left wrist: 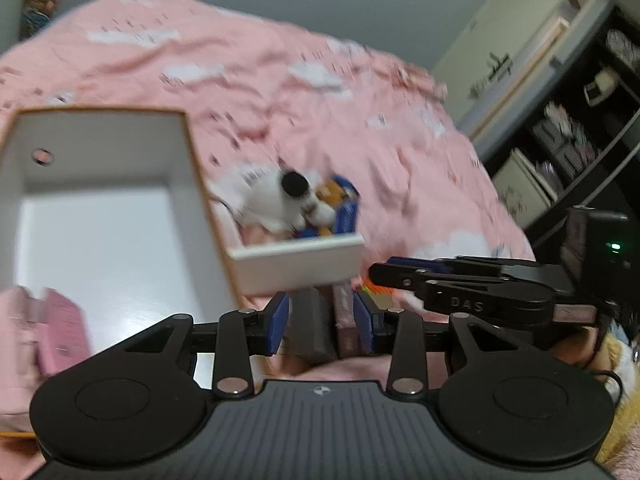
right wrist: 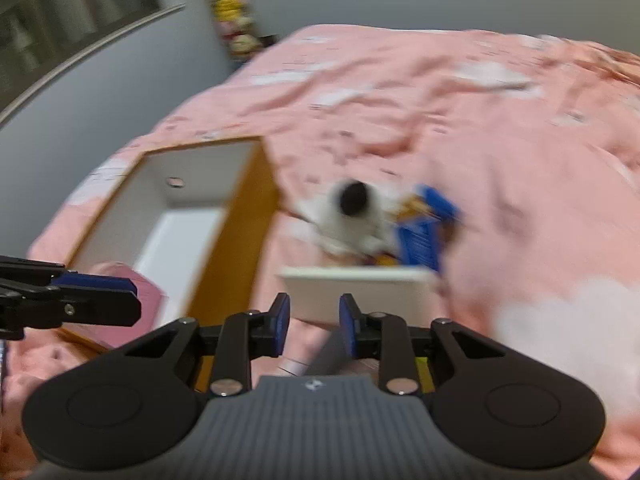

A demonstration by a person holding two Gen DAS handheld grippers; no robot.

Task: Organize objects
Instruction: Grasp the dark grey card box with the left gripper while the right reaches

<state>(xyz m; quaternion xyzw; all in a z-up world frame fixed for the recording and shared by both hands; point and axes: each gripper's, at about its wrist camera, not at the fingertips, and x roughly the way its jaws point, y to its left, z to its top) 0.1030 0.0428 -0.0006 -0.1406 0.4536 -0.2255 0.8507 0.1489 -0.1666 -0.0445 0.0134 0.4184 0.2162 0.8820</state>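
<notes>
On the pink bedspread (left wrist: 320, 92) stands an open box (left wrist: 100, 220) with white inside and orange outside; a pink item (left wrist: 60, 328) lies in its near corner. Right of it, a low white tray (left wrist: 296, 264) holds a white plush toy (left wrist: 280, 200) and blue packets (left wrist: 346, 212). My left gripper (left wrist: 323, 322) hovers near the tray's front wall. Its jaws stand apart, and a dark block (left wrist: 310, 328) and a pinkish box (left wrist: 344, 320) show through the gap, seemingly lying on the bed. My right gripper (right wrist: 315, 320) is open with nothing between its pads, just before the tray (right wrist: 360, 292).
A dark shelf unit (left wrist: 580, 128) with boxes stands right of the bed, beside a pale cabinet (left wrist: 512, 40). Dolls hang on the wall beyond the bed's far corner (right wrist: 232, 8). A glass-fronted cabinet (right wrist: 60, 20) is at the far left. Both views are blurred.
</notes>
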